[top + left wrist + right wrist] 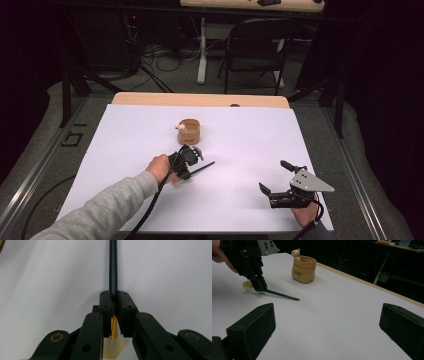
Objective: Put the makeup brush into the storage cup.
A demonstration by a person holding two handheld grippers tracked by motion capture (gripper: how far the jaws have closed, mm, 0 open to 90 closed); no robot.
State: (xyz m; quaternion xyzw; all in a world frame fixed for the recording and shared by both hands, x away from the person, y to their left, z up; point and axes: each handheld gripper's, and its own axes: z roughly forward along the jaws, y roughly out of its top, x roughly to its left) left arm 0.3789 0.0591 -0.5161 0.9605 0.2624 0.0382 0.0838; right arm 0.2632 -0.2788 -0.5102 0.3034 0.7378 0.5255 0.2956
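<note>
A paintbrush [113, 265] with a thin dark handle, a gold ferrule and pale bristles lies low over the white sheet [240, 140]. My left gripper [113, 296] is shut on it near the ferrule, and the bristles stick out behind the jaws. In the high view the left gripper [184, 172] sits at mid-table, with the handle [205, 166] pointing right. A tan pouch [190, 131] with a small bear figure [296, 253] on its rim stands just beyond it. My right gripper [275, 176] rests near the front right, jaws wide open with nothing between them [325, 327].
The white sheet covers a wooden table whose far edge [200, 99] shows behind the pouch [304, 269]. A folding chair [255, 45] and cables stand on the floor beyond. The person's grey sleeve [100, 210] comes in from the lower left.
</note>
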